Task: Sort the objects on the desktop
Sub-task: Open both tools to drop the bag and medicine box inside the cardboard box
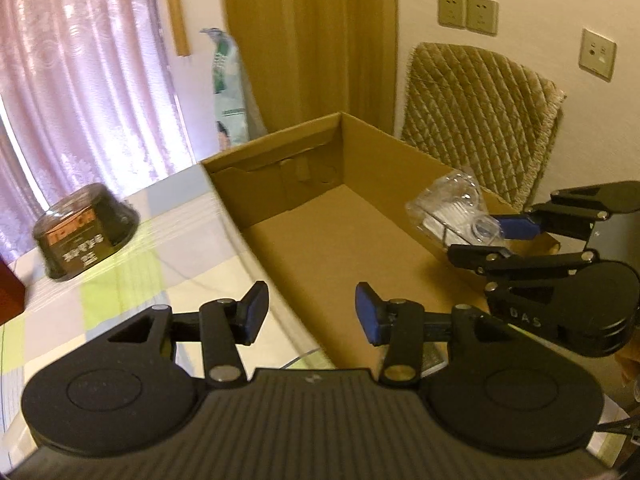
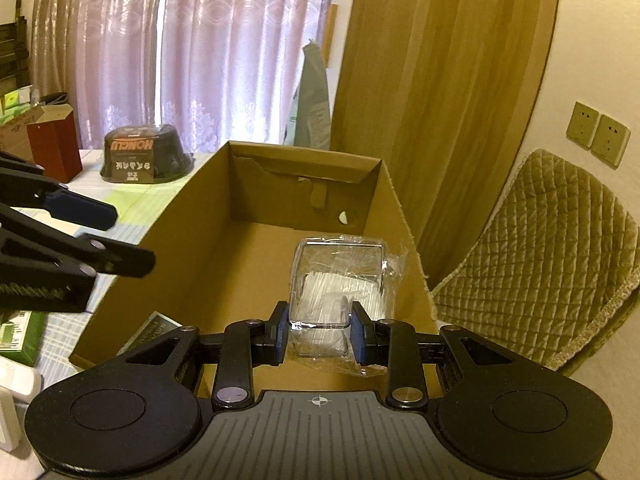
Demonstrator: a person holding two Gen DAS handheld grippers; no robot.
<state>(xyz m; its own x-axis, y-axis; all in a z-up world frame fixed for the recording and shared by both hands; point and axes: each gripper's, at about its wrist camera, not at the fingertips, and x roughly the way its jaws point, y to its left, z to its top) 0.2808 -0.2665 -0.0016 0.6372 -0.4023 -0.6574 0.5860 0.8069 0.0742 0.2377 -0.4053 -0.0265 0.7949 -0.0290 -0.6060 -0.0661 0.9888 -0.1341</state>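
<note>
Right wrist view: clear plastic packet [image 2: 340, 280] clamped between right tongs [image 2: 319, 334] above cardboard box [image 2: 200, 264].

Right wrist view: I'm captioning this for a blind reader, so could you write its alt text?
The right gripper is shut on a clear plastic packet of white items, held over an open cardboard box with nothing else visible inside. The left gripper, open, reaches in from the left; a dark bowl-shaped package sits on the checked tablecloth behind.
</note>
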